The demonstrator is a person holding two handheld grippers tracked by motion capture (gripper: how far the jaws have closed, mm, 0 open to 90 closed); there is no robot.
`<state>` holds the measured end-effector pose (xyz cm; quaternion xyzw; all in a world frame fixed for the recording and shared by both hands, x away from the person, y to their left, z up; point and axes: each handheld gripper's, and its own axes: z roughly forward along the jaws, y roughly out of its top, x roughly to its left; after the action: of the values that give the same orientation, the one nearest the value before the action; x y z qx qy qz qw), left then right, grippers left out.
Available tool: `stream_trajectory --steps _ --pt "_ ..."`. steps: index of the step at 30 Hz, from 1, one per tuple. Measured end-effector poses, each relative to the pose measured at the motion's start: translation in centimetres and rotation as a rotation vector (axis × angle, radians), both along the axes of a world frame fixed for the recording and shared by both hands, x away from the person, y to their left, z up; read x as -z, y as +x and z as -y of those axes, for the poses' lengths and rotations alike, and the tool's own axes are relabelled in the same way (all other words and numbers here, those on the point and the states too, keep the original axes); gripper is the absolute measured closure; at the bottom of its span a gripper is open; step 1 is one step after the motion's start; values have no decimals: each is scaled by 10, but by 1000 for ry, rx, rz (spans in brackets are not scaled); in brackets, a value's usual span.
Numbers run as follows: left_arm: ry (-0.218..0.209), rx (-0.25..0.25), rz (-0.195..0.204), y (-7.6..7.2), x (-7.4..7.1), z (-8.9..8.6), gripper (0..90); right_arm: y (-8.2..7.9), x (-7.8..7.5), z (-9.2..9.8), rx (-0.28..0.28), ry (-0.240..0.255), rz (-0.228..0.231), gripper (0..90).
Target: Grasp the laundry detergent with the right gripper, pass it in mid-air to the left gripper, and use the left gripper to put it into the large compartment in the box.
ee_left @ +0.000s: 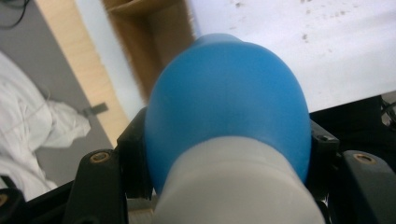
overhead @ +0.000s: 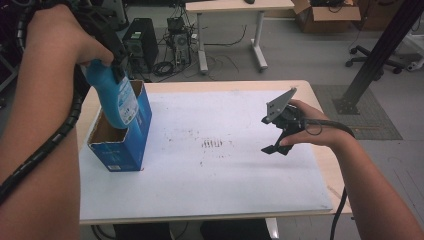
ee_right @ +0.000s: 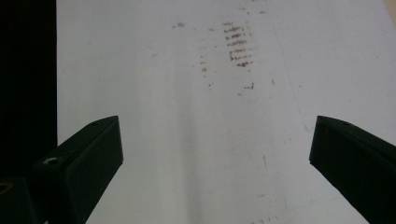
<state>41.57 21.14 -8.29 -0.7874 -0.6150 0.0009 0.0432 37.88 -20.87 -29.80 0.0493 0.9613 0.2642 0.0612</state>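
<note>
One bottle [overhead: 116, 97], clamped near its cap by the left gripper [overhead: 114, 65], hangs base-down in the box [overhead: 131, 145] at the table's [overhead: 260, 200] left edge; the right gripper [overhead: 280, 131] idles unclenched.

Wooden table [overhead: 320, 150], white board [overhead: 225, 170] on it, open blue box [overhead: 131, 145]

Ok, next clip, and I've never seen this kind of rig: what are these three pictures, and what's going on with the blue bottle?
There is no robot here: a person holds a two-jaw gripper in each hand. The high view looks down on the table from the person's side. The other two come from cameras riding on the grippers, looking along their black jaws.

The left gripper is shut on a blue bottle near its top, holding it with its lower end inside an open blue cardboard box that stands on the white board. In the left gripper view the bottle sits between the jaws. The right gripper hovers open and empty over the board's smudged marks.
</note>
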Motion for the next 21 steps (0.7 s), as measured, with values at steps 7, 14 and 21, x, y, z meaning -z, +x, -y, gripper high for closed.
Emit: stream_trajectory --steps 7,14,21 --pt "-3 -94 22 3 4 -19 374 0 -1 -3 -7 -26 -1 27" --pt "-22 -132 9 5 10 -29 374 0 -1 -5 -8 -22 -5 27" --pt "-4 -154 16 8 19 -36 374 -1 -1 -5 -6 -22 -7 27"
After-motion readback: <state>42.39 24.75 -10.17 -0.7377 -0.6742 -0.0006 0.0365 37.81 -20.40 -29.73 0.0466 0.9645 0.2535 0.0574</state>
